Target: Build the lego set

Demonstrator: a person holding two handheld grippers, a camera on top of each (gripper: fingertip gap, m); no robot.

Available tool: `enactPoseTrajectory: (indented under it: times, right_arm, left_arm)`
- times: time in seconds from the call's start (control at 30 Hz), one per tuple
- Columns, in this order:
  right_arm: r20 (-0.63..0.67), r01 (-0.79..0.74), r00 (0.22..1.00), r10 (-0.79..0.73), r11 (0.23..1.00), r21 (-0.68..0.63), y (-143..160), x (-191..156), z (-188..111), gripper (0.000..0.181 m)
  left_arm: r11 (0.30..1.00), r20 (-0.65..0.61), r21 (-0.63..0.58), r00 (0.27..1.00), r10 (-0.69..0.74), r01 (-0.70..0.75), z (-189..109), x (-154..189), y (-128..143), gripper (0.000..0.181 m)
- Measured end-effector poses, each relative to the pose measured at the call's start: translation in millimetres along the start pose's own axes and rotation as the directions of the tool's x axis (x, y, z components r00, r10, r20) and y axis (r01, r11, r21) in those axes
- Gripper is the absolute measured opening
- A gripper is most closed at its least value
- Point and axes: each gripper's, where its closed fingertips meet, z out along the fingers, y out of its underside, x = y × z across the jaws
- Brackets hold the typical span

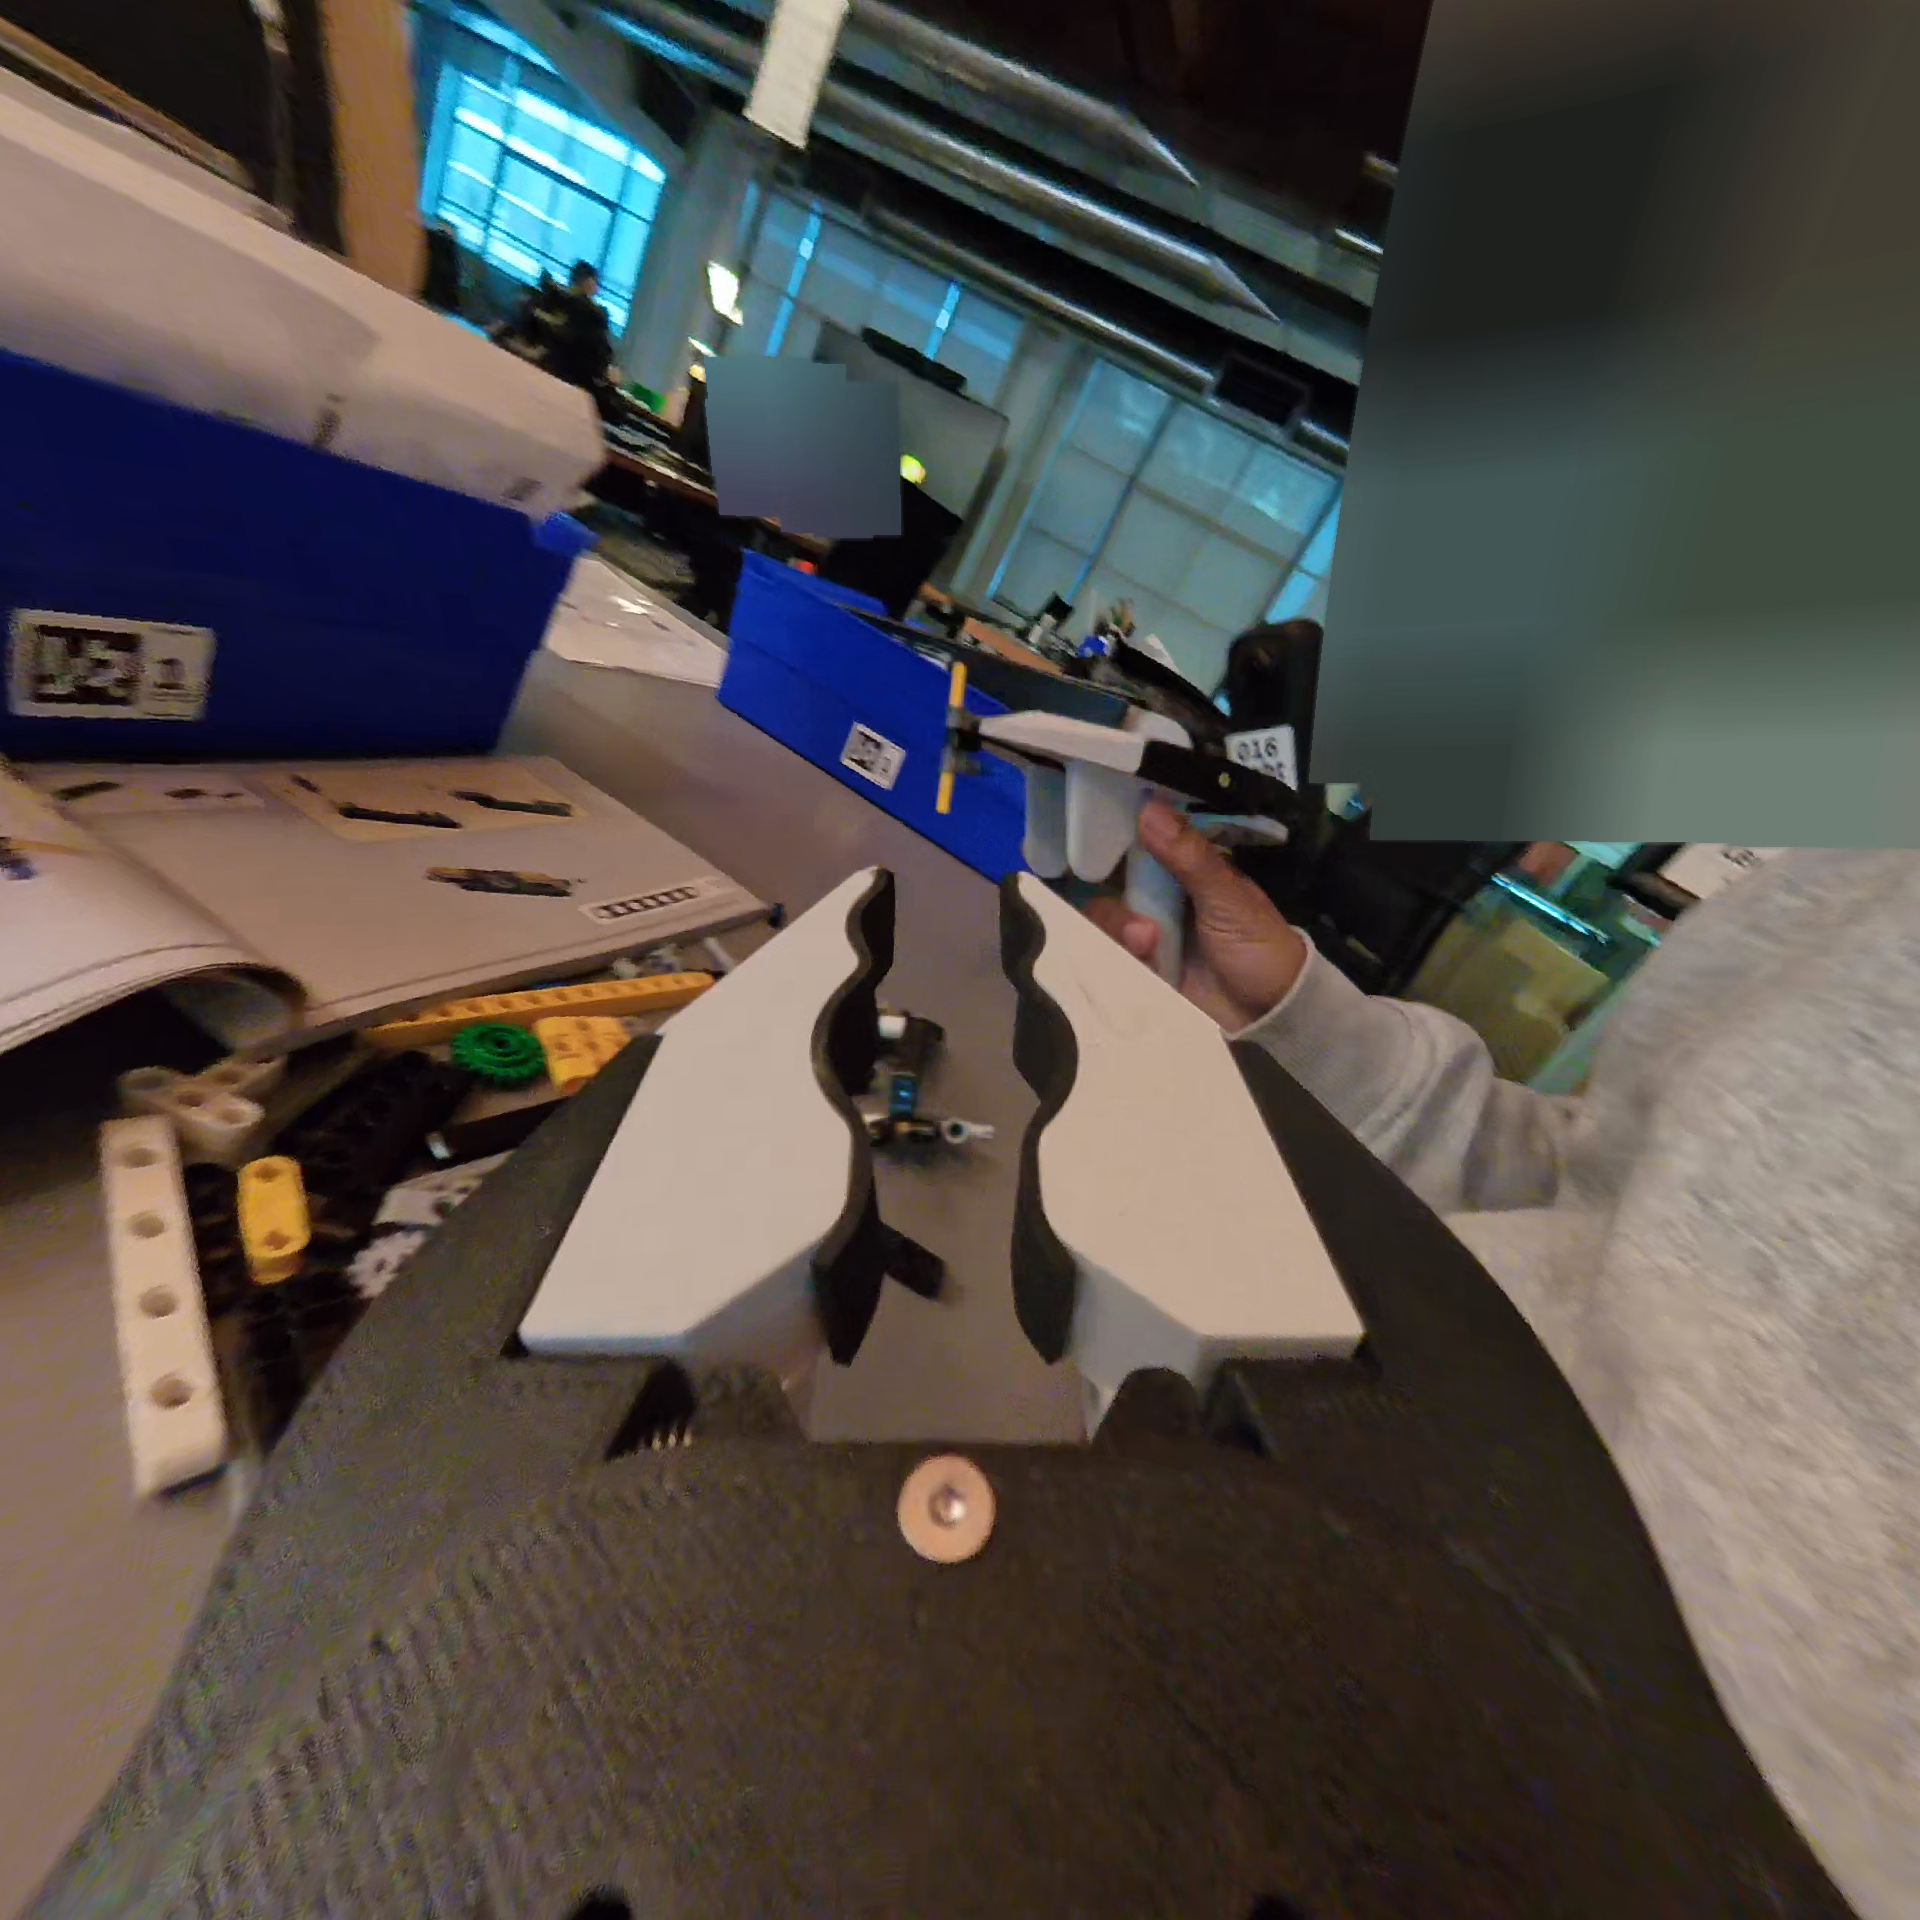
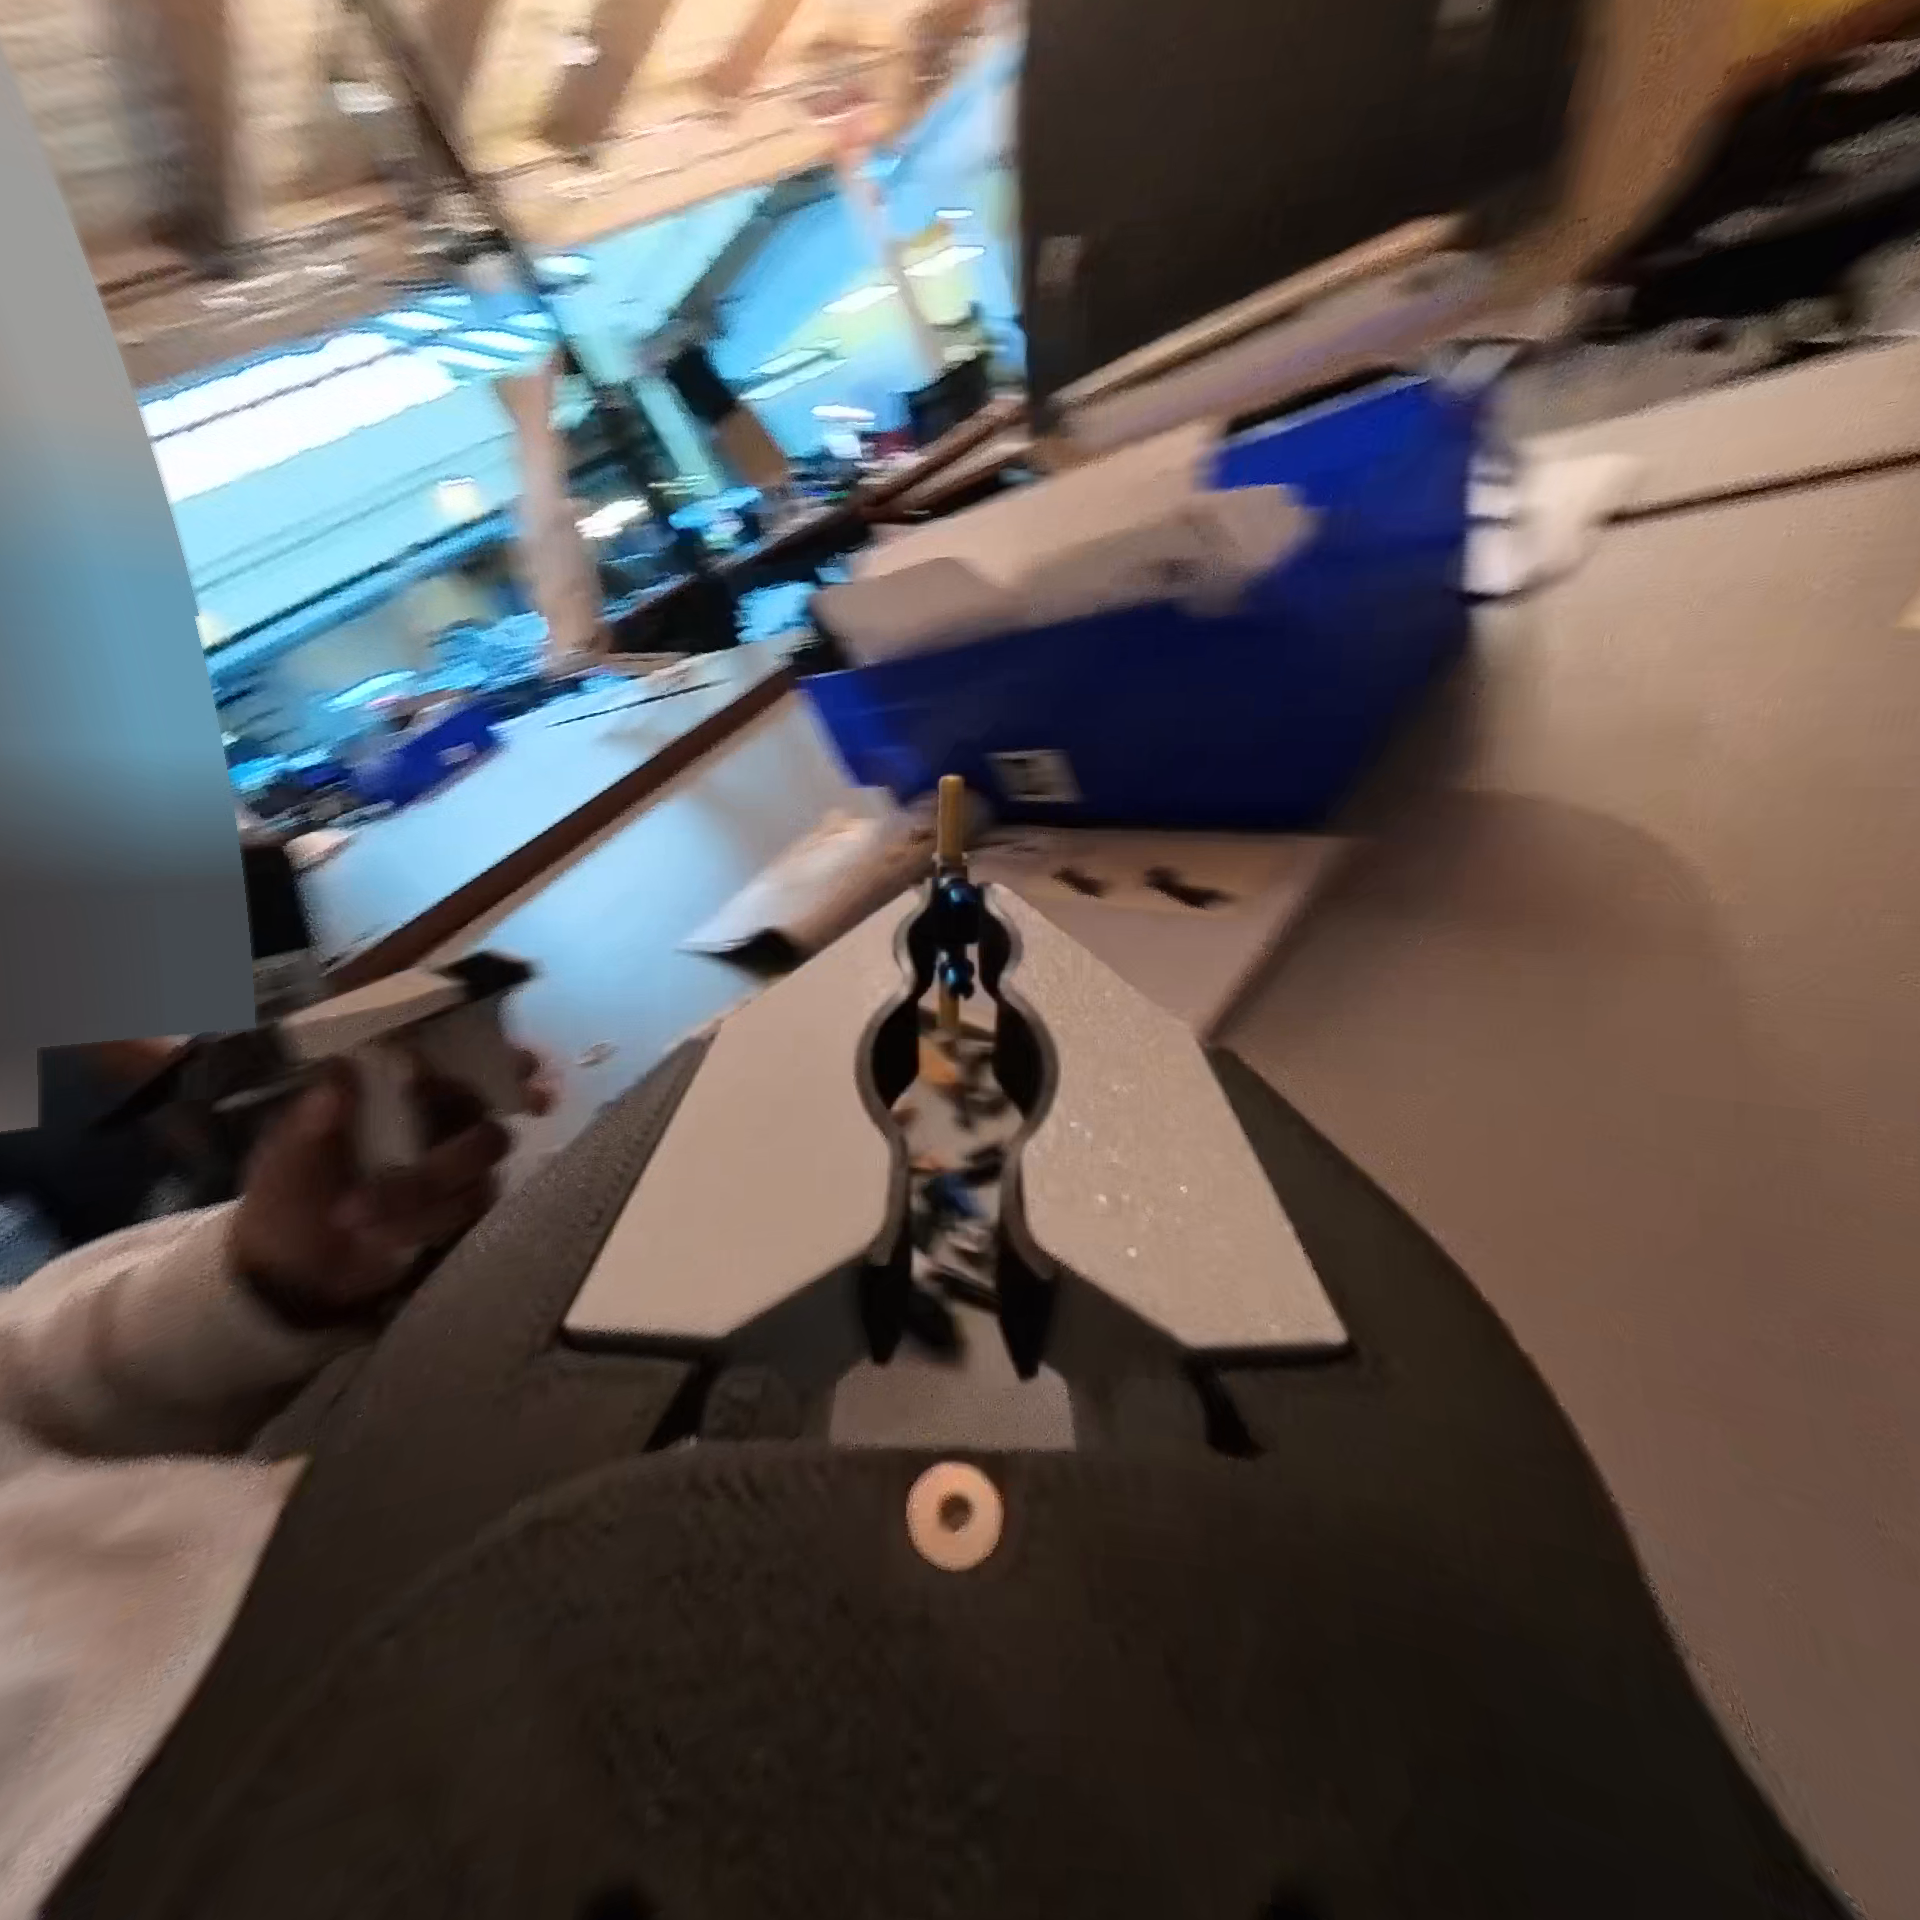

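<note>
White beam (image 1: 161,1304): flat on the table (image 1: 665,727), at the far left of the parts pile, well left of the left gripper.
Yellow connector (image 1: 272,1218): in the pile, just right of the white beam.
Booklet (image 1: 343,883): open on the table, its edge overlapping the back of the pile.
Green gear (image 1: 499,1055): at the booklet's near edge, touching a yellow beam (image 1: 540,1003).
Large bin (image 1: 260,582): blue, behind the booklet.
Left gripper (image 1: 943,883): jaws released, a clear gap between them, nothing held; raised over the table, right of the pile.
Small assembly (image 1: 909,1101): dark, with blue and white bits; on the table, seen through the left gripper's gap.
Small bin (image 1: 831,675): blue, beyond the left gripper.
Yellow axle (image 1: 950,738): gripped crosswise at the tips of the right gripper (image 1: 971,732), in the air in front of the small bin.
Right gripper, own view (image 2: 951,894): jaws clenched on the axle (image 2: 949,821) and a blue piece (image 2: 951,899).
Hand (image 1: 1216,925): holds the right gripper's handle, right of the left gripper.
</note>
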Motion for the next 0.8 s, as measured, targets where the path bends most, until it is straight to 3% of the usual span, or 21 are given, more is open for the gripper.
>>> enactPoseTrajectory:
  times: [0.1,0.2,0.8]
  right_arm:
    - [-0.227,-0.07,0.973,0.048,0.993,-0.092,12.7,56.1,-14.4,0.004]
    - [-0.314,-0.147,0.947,0.073,0.965,-0.218,39.6,81.0,-19.9,0.005]
    - [-0.332,-0.322,0.912,0.241,0.922,-0.216,51.0,92.8,-22.8,0.01]
  left_arm:
    - [0.999,0.062,0.029,0.998,-0.022,0.02,-4.7,-13.8,-5.9,0.019]
    - [0.999,0.086,0.036,0.996,-0.018,0.015,-5.8,-17.2,-7.3,0.018]
    - [0.999,0.067,-0.042,0.997,0.024,-0.021,2.0,-3.7,5.5,0.016]
